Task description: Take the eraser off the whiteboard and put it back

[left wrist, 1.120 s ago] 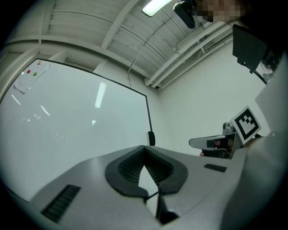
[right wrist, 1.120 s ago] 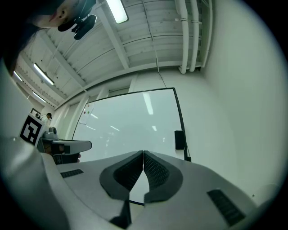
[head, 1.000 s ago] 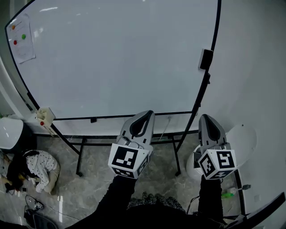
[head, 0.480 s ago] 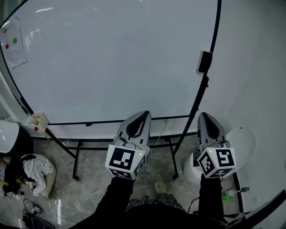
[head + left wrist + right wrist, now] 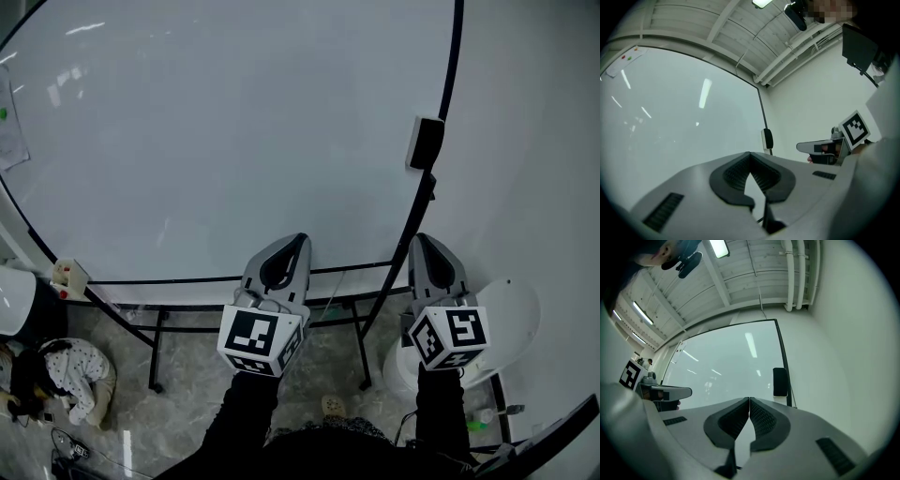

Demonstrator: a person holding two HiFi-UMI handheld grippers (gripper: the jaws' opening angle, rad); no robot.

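Eraser (image 5: 425, 142): small upright rectangular block, black face with a pale side. It sits on the whiteboard (image 5: 225, 131) at the board's right edge, against the black frame, upper right of the head view. Nothing touches it.

In the left gripper view the eraser (image 5: 767, 138) shows just right of centre, above the jaw tips. In the right gripper view it (image 5: 780, 381) is right of centre, again beyond the tips.

Left gripper (image 5: 298, 238): jaws together, nothing between the pads. It is low in the centre of the frame, in front of the board's bottom rail and well apart from the eraser.

Right gripper (image 5: 424, 241): jaws together, nothing held. It is lower right, below the eraser and near the board's right post, not in contact with it.

Containers: a small white box (image 5: 66, 276) with red spots sits at the left end of the bottom rail, lower left; contents cannot be made out. A white round bin (image 5: 511, 314) stands on the floor at lower right, behind the right gripper; its inside is not visible.
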